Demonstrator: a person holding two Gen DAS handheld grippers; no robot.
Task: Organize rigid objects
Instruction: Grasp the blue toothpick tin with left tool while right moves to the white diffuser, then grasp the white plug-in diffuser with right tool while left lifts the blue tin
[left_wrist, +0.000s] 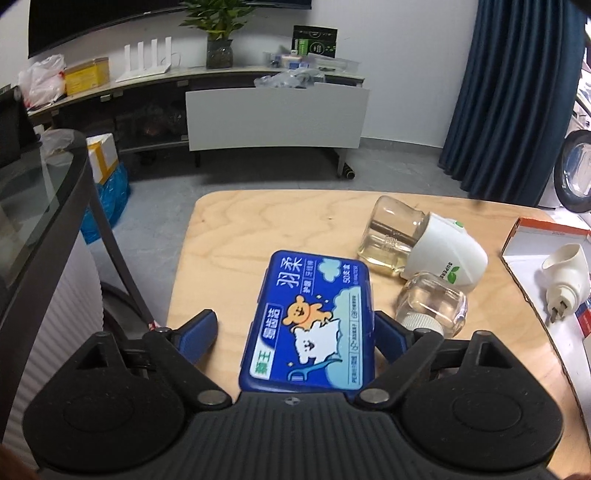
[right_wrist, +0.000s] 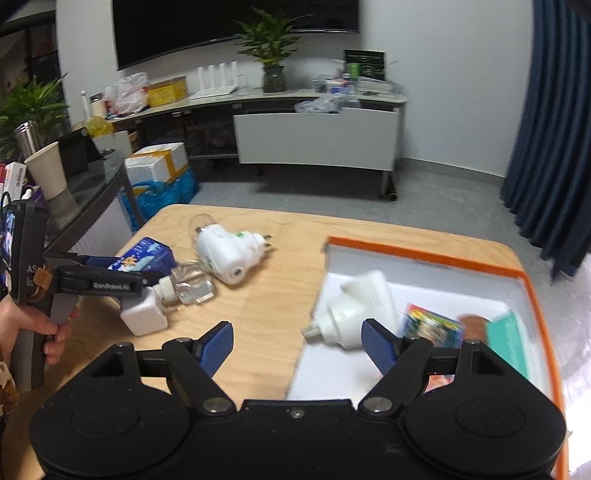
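A blue floss case (left_wrist: 310, 325) with a cartoon bear lies flat on the wooden table (left_wrist: 221, 236). My left gripper (left_wrist: 295, 315) is open around it: the right pad sits at the case's edge and the left pad stands clear. Beyond the case lie a white plug-in heater with a glass bottle (left_wrist: 424, 243) and a small clear bottle (left_wrist: 432, 306). My right gripper (right_wrist: 297, 325) is open and holds nothing, over the left rim of an orange-edged box (right_wrist: 424, 254). A white plug-in device (right_wrist: 347, 317) rests inside that box, just past my right fingertip.
The orange-edged box also holds a colourful pack (right_wrist: 432, 326) and a teal item (right_wrist: 509, 343). A white cube (right_wrist: 142, 314) sits near the table's left edge. A glass side table (right_wrist: 92, 177) with a paper cup (right_wrist: 48, 170) stands at the left. A hand (right_wrist: 44, 328) grips the left tool.
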